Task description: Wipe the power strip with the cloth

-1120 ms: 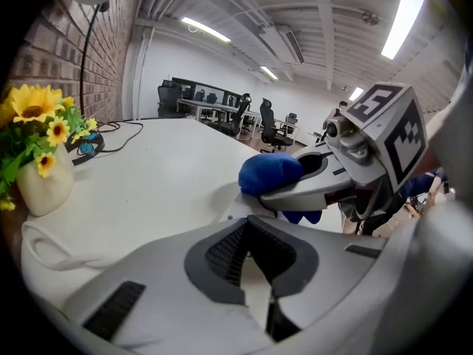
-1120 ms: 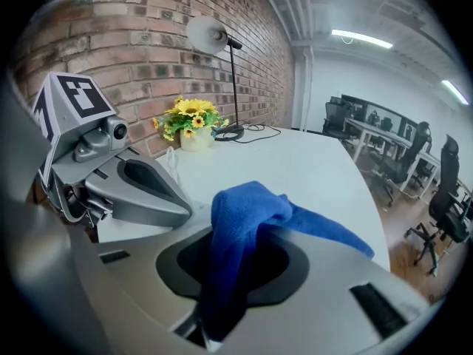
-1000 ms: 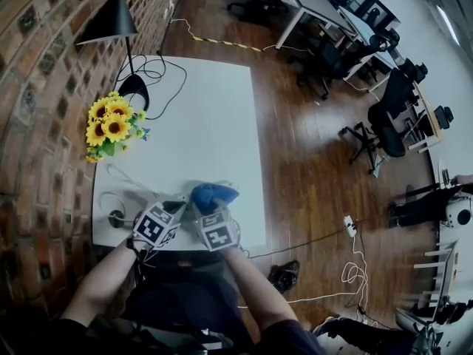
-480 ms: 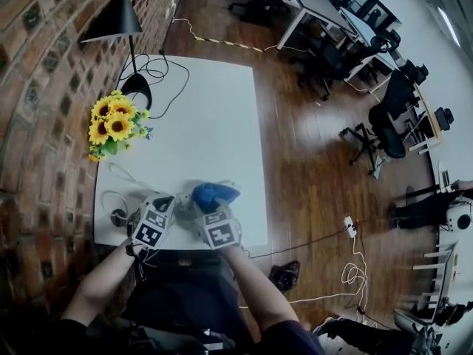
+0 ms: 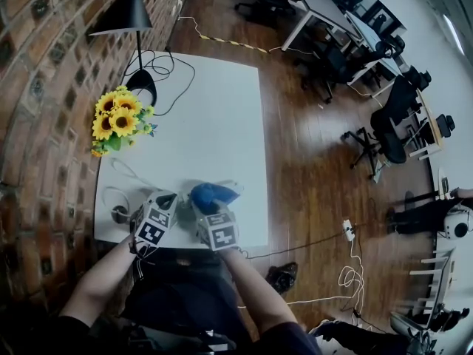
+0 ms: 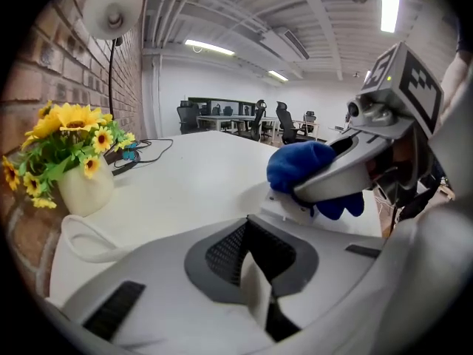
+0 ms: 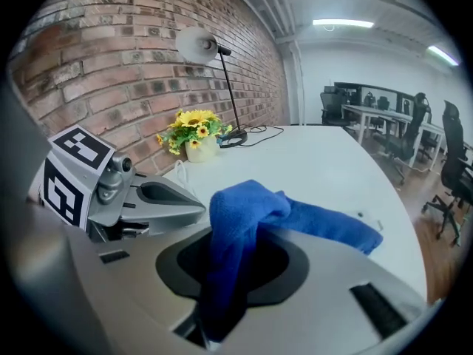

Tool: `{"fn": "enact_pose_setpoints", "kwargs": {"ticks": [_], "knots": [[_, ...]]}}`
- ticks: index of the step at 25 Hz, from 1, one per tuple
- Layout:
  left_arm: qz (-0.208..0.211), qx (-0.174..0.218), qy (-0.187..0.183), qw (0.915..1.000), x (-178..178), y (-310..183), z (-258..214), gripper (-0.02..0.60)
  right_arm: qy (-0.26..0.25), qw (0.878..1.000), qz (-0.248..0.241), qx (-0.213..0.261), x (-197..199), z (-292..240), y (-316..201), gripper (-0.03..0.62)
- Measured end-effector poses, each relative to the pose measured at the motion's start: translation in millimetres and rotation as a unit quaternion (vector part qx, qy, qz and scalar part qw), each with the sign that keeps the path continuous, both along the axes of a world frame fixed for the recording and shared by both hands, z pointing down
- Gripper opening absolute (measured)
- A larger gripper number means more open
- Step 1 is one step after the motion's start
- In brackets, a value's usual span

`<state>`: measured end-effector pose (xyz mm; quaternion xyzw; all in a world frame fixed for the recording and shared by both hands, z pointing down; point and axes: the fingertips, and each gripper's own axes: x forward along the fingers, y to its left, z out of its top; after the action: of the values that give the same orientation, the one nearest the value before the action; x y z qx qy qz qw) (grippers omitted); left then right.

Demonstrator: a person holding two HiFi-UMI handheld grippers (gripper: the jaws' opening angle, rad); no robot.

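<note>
near the front edge of the white table, both hand-held tools crowd around the power strip. the right gripper is clamped on the blue cloth. its own view shows the cloth bunched deep between the jaws, rising in a hump and trailing forward and to the right onto the tabletop. the strip lies directly under that hump, just past the right gripper's jaw tips, with the cloth resting on top of it.

from the left gripper view, the strip shows as a flat white block beneath the cloth. it sits just ahead of the left gripper and a little to its right. that gripper has its jaws drawn together.

in the head view the left gripper sits just beside the right one, its tip close to the strip's left part.

the strip lies flat. its long axis seems to run across the table, roughly along the front edge, though white on white makes that hard to judge. one end pokes out from under the cloth toward the table's right edge.

farther back along the brick wall stand sunflowers and a black lamp.
</note>
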<state>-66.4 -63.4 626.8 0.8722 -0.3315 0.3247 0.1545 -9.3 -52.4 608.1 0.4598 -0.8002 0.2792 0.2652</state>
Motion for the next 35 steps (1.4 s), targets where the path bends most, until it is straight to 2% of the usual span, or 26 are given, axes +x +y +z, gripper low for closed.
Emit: {"fn": "enact_pose_setpoints", "kwargs": {"ticks": [3,11,16,20,23,28,30,35], "knots": [[0.001,0.001,0.009,1.0000,2,-1,1,0.018,-0.016,1.000,-0.006,-0.001,-10,0,2,0.086],[-0.003,-0.005,0.003,1.0000,-1,0,4,0.018,-0.059,0.998,-0.026,-0.013,-35,-1,8,0.087],[0.000,0.001,0.009,1.0000,2,-1,3,0.018,-0.132,0.990,-0.027,-0.045,-48,-3,8,0.087],[0.001,0.007,0.010,0.9999,1,-1,2,0.018,-0.170,0.982,-0.034,-0.067,-50,-5,8,0.087],[0.003,0.011,0.011,0.9999,1,-1,2,0.018,-0.211,0.972,-0.039,-0.092,-50,-7,7,0.086],[0.007,-0.008,0.018,0.9998,2,-3,2,0.018,-0.305,0.940,-0.015,-0.153,-48,-12,3,0.087],[0.012,-0.008,0.015,0.9998,3,-3,2,0.018,-0.309,0.938,-0.011,-0.158,-50,-13,3,0.087],[0.007,-0.001,0.004,1.0000,-1,-4,-2,0.018,-0.271,0.949,-0.016,-0.160,-56,-10,5,0.087]]}}
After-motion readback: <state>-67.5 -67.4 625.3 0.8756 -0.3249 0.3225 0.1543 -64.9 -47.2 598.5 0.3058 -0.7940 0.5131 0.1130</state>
